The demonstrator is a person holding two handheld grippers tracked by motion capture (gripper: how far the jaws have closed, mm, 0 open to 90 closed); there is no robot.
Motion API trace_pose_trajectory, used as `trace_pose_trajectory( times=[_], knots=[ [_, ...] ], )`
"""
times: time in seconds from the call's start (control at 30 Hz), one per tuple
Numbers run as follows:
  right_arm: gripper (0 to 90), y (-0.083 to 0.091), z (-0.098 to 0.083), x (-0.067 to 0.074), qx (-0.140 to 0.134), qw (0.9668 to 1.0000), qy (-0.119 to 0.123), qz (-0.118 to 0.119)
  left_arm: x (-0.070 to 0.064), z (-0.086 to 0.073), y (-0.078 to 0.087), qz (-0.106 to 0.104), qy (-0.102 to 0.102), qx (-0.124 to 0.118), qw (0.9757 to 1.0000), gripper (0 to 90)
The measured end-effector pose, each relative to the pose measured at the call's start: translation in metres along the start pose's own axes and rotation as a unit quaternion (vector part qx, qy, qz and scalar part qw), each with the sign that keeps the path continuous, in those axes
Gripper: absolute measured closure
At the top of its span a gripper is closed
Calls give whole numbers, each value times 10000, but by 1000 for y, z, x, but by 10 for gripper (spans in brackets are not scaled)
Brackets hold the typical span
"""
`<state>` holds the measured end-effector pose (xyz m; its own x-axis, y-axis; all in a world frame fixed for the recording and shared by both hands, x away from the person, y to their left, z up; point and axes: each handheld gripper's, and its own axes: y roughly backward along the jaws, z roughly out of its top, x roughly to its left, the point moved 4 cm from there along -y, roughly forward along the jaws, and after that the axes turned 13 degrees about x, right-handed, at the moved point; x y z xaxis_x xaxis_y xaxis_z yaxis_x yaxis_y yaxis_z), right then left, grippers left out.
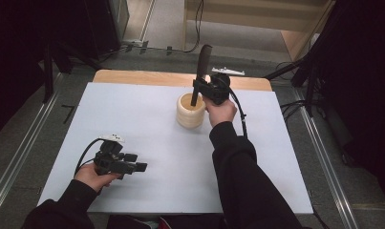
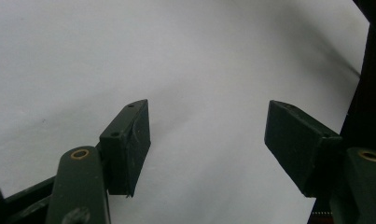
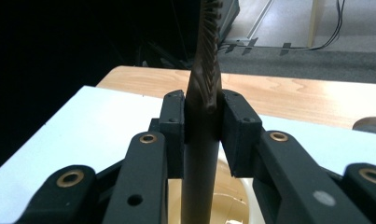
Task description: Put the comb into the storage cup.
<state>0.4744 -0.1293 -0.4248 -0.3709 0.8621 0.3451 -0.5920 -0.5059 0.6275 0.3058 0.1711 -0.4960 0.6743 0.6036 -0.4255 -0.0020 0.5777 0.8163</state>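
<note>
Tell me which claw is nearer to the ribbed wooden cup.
Right. The right claw is just above the wooden cup, shut on a dark brush whose handle dips inside. The left claw sits open, far off near the table's front left.

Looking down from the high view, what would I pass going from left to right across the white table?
Left gripper, open above the white table → ridged cream holder → dark brush, standing upright with its lower end in the holder → right gripper, shut on the brush.
</note>
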Motion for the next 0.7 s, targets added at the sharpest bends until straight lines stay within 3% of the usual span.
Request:
trace_pose_trajectory(
  times=[0.6, 0.7],
  knots=[
    [701, -16, -25, -2, 232, 9997, 126, -2, 0, 0, -1, 0, -6, 13, 10000, 317],
    [701, -17, -29, -1, 148, 9997, 189, -2, 0, 1, -1, 0, -9, 23, 10000, 317]
  ],
)
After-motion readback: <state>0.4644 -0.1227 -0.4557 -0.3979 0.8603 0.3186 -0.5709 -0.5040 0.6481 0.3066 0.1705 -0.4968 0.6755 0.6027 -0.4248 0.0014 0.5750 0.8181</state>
